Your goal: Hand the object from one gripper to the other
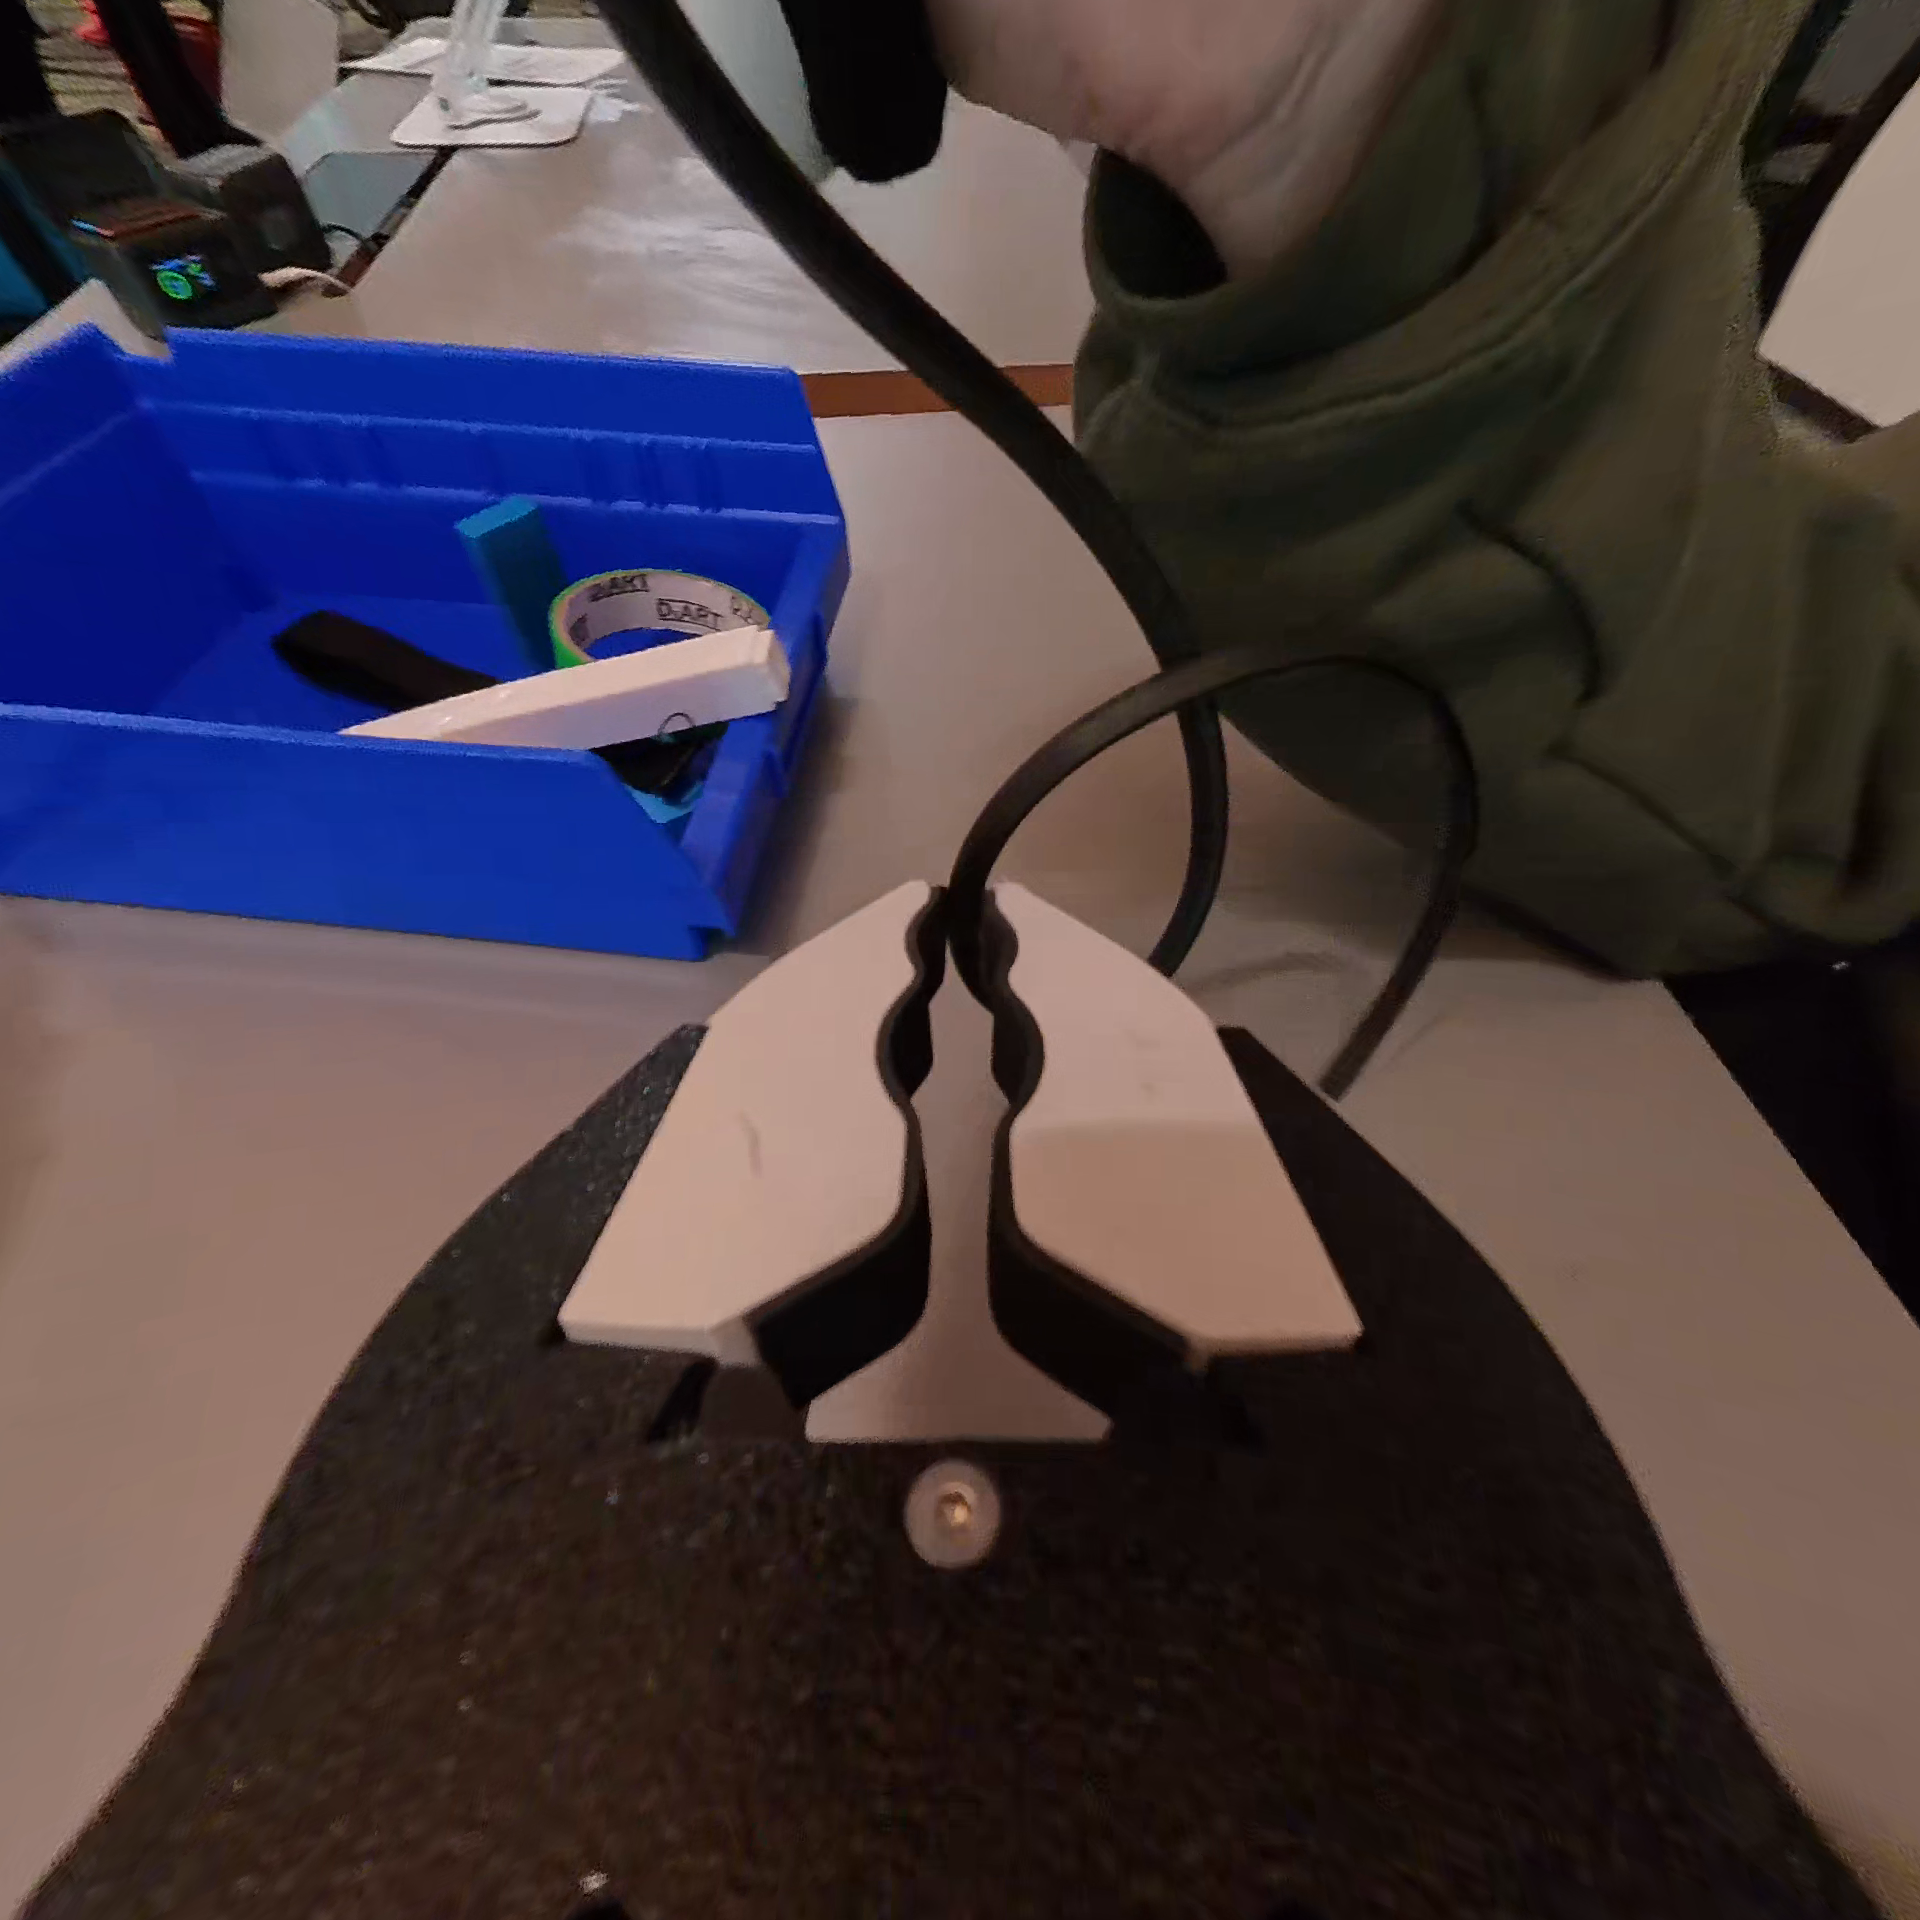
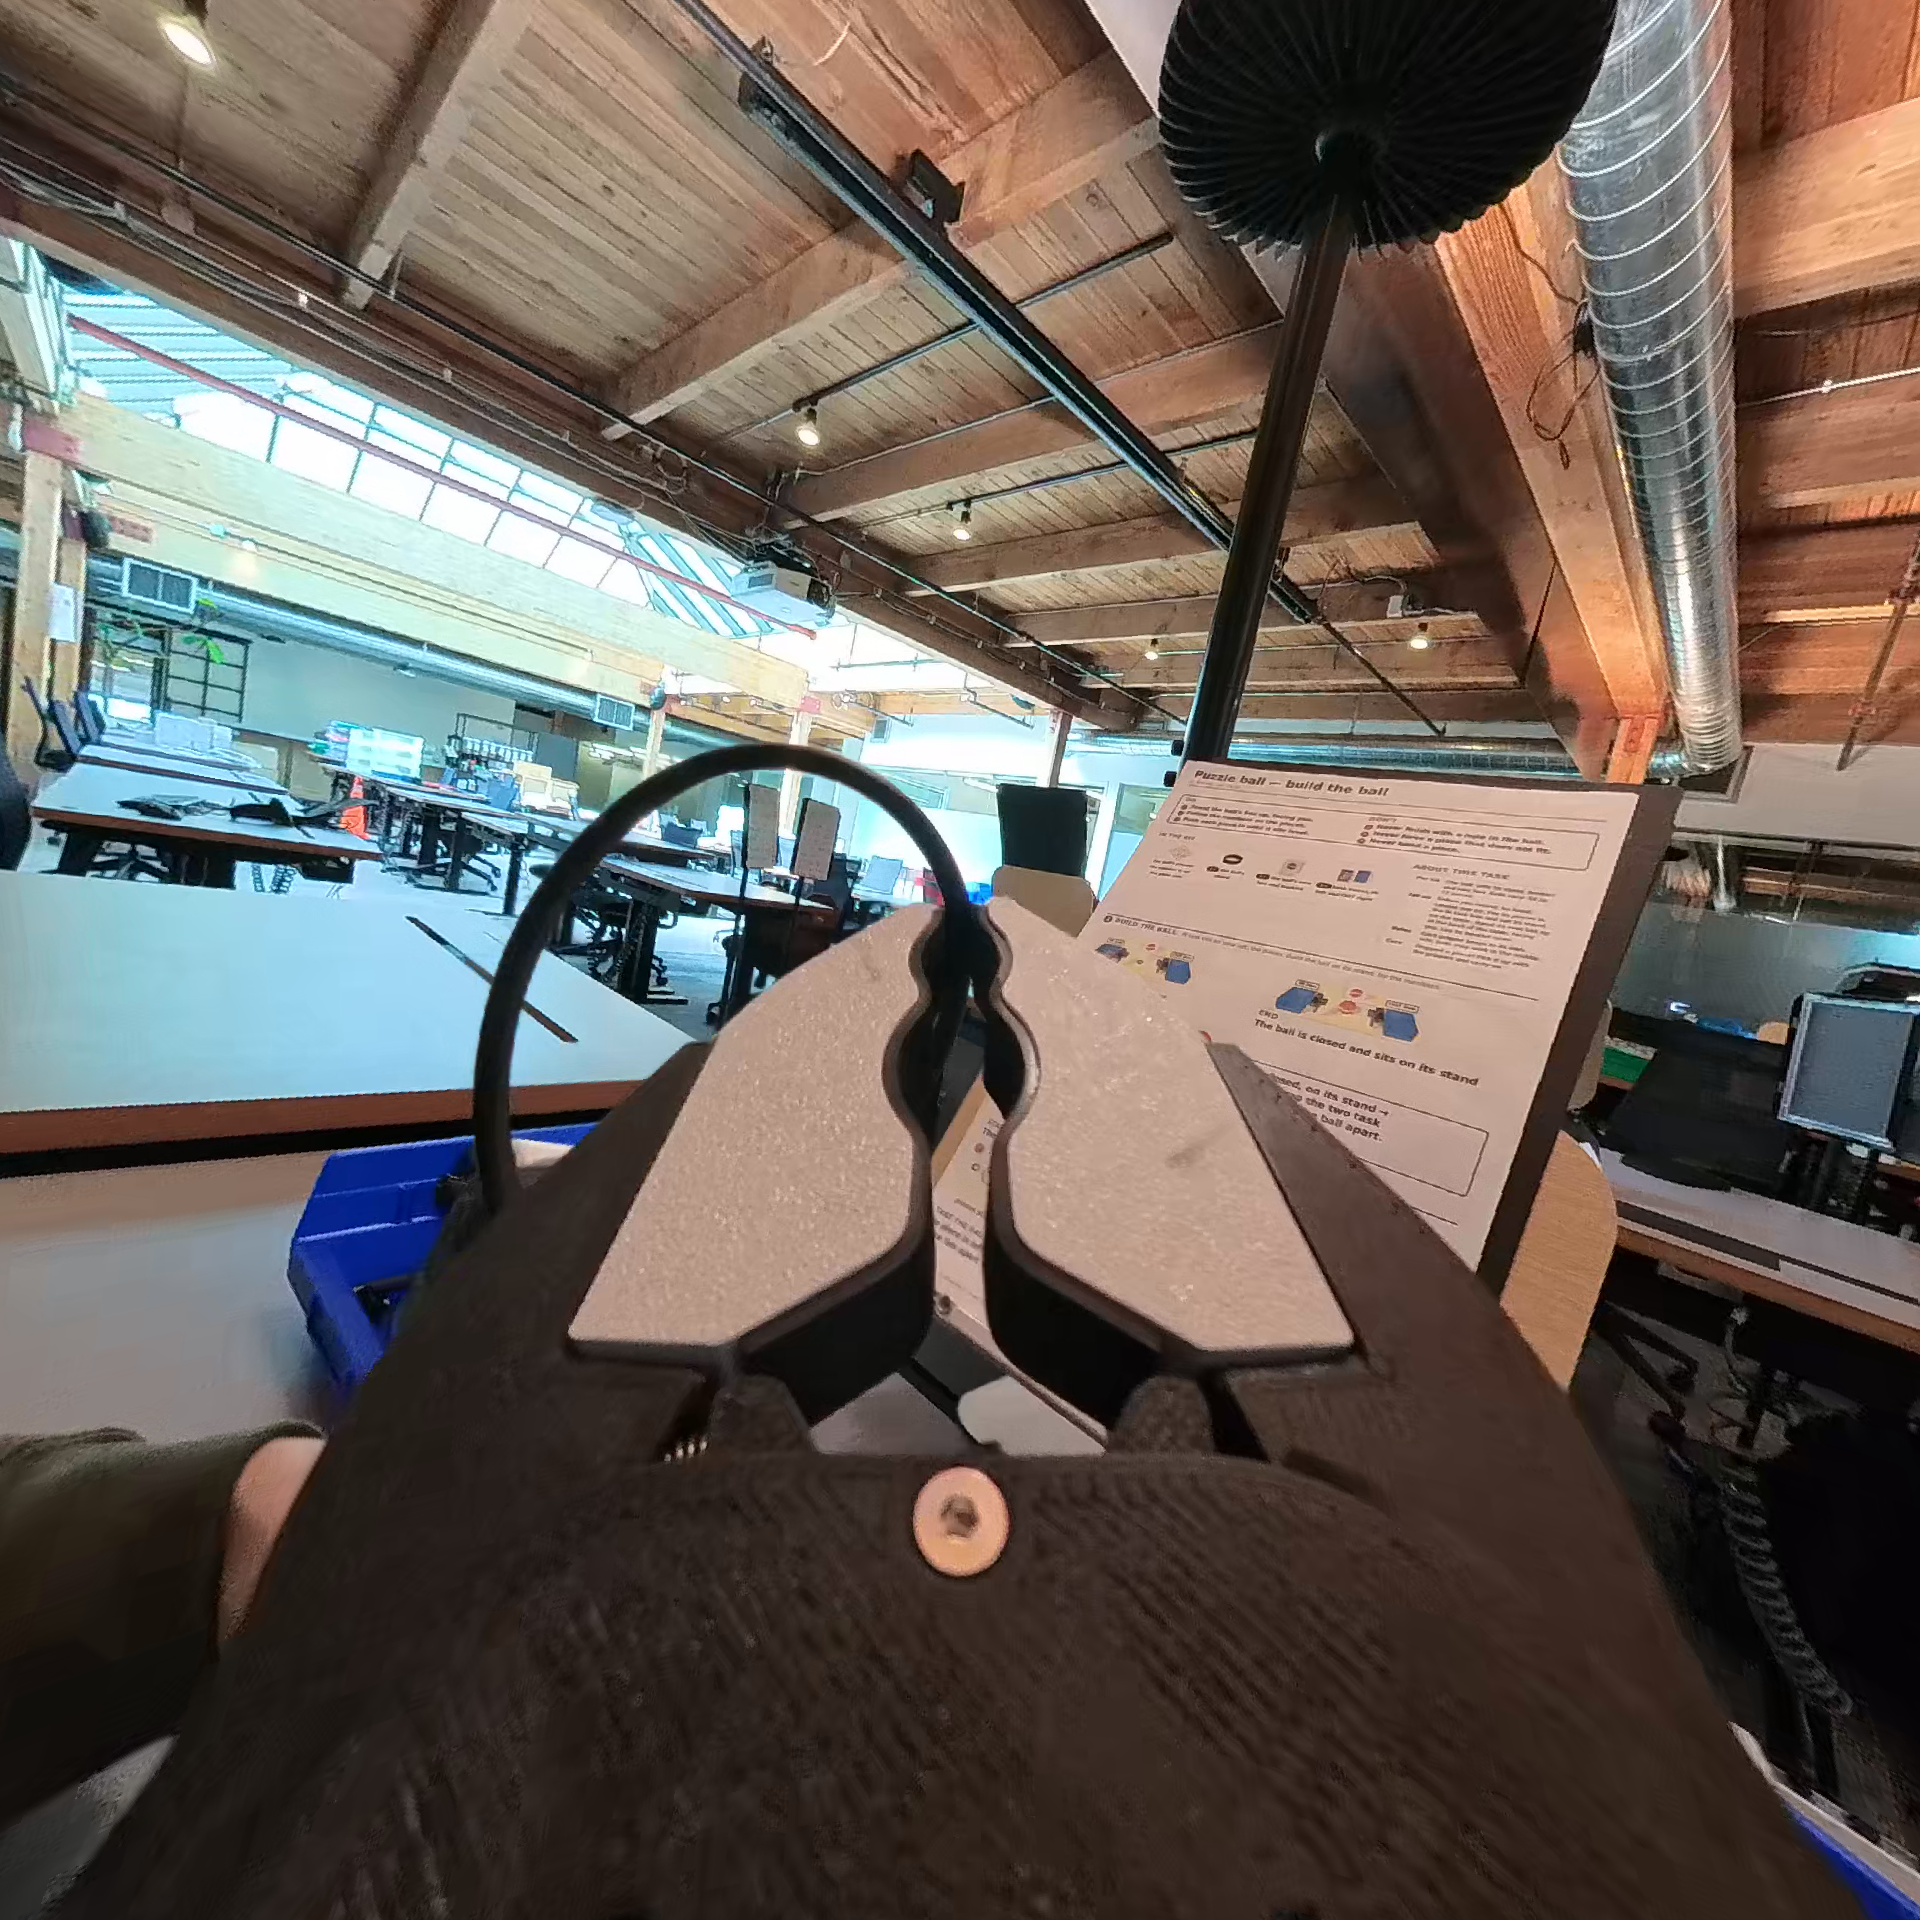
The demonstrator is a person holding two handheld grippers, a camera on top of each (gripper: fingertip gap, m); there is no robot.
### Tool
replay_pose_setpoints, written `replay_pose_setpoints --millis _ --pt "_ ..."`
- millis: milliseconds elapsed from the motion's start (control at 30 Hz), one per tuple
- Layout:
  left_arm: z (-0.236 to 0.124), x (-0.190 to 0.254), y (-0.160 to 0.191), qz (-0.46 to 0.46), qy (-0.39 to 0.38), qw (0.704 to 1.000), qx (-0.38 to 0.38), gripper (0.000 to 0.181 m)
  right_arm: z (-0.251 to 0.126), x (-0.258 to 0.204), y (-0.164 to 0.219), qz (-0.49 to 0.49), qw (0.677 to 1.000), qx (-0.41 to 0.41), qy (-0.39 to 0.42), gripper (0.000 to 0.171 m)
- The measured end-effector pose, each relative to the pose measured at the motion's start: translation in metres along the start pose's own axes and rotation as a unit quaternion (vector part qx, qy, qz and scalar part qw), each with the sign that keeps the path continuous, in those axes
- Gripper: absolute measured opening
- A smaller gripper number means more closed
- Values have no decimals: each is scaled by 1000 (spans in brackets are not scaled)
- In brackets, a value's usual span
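Presently, left gripper: grey-faced fingers drawn together at the tips, clamped on a thin black cable; the cable loops up and to the right from the tips, then trails down toward the grey table; a thicker black cord crosses behind it from the top of the view. Right gripper: fingers likewise pressed together at the tips, pinching the black cable; here the loop arcs up and to the left, its far end dropping behind the gripper body; both grippers thus grip the same cable.

Beside the left gripper, on the table: blue bin, holding a green tape roll, a white strip leaning across the front, a black strap and an upright blue piece. Right of the loop: olive-green sleeve and a hand above it.

Beyond the right gripper: printed sheet on a dark tilted board; black pole topped by a ribbed black disc; blue bin corner; sleeved hand at lower left; long desks under a timber ceiling.
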State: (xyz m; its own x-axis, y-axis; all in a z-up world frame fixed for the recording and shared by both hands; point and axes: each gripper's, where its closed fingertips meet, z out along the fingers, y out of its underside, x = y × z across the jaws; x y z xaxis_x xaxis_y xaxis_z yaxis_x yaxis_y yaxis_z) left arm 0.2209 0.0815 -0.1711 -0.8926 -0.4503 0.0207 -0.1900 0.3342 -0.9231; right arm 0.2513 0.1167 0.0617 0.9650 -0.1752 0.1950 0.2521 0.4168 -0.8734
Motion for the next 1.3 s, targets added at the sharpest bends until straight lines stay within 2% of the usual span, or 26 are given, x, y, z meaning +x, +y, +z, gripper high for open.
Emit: replay_pose_setpoints --millis 167,267,333,433,533,600,633,700,800,933,1100,1200,1300 --pt "-16 -18 -8 -13 -60 998 7 5 -5 14 11 -26 998 -36 33 4" --pt "-44 -39 -17 -18 -137 990 23 5 -11 19 28 -26 995 -95 28 6" --pt "-72 -54 -28 -13 -203 978 45 5 -19 14 43 -9 988 -153 -8 32" --pt "-120 -64 -49 13 -297 951 81 5 -43 2 77 10 957 -283 -63 73" --pt "-158 -58 -74 30 -338 930 143 5 -58 1 89 -53 939 -333 -70 84" --pt "-174 -51 -85 34 -345 922 171 5 -69 -13 99 -68 918 -374 -110 88" --pt "-178 -48 -88 38 -346 921 177 5 -70 -17 102 -89 912 -382 -123 88" --pt "-180 -42 -92 43 -336 923 182 5 -57 -21 97 -123 920 -352 -118 88" --pt "-174 -39 -93 63 -340 925 160 5 -31 -53 85 -58 941 -288 -169 81" --pt "-164 -43 -85 103 -370 918 94 5 -5 -68 68 -32 961 -222 -163 64" --pt "-163 -49 -79 160 -424 891 27 5 -11 -85 61 18 953 -221 -208 61" --pt "-159 -47 -83 201 -437 876 9 5 -11 -68 59 43 959 -226 -163 58" --pt "-148 -43 -86 215 -428 878 5 5 -6 -59 70 26 962 -239 -131 43"
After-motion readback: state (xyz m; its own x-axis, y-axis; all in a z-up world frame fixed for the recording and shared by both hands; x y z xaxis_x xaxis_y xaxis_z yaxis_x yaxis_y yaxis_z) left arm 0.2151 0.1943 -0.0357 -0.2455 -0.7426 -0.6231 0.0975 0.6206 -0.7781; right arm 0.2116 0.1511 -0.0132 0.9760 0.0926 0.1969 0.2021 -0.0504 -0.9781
